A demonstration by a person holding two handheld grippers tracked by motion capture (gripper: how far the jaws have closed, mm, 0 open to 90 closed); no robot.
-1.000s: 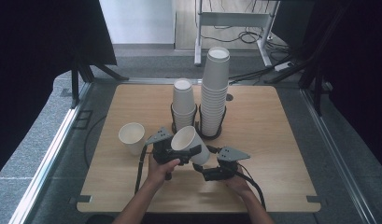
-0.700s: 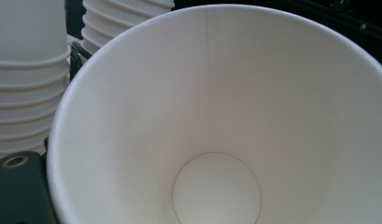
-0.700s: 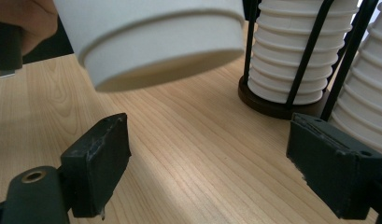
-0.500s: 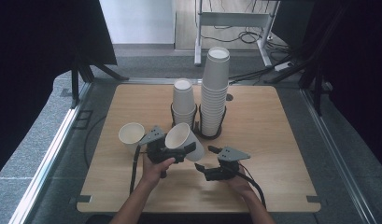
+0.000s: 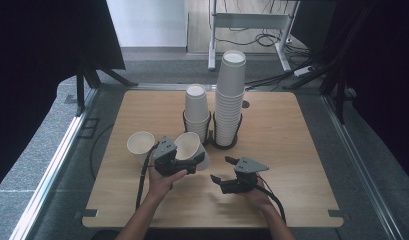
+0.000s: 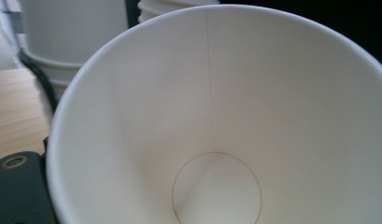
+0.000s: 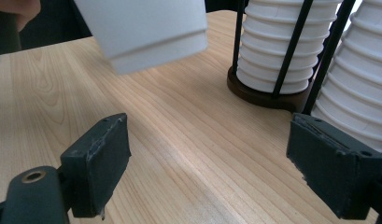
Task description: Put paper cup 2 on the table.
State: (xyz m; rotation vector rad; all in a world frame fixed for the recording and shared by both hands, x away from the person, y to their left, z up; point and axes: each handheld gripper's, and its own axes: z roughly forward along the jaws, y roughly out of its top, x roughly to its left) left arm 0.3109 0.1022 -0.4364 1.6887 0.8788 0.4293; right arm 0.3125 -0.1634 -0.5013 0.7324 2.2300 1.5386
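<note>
Currently the left gripper point(image 5: 179, 161) holds a white paper cup point(image 5: 191, 148) tilted above the worktop point(image 5: 292, 135), just in front of the cup rack point(image 5: 223, 145). A second paper cup point(image 5: 140, 145) stands upright on the worktop to its left.

Risks, as judged: the held cup is thin-walled and tilted; too firm a squeeze could crease its rim, and too light a one could let it slip and roll. Carried carelessly, it could knock the short stack point(image 5: 197, 110) or the tall stack point(image 5: 230, 97) beside it.

Jaws: the left pair stands partly closed on the cup's wall; the left gripper view looks straight into the cup point(image 6: 216, 121). The right gripper point(image 5: 226, 175) rests low near the worktop, its jaws wide apart with nothing between them.
</note>
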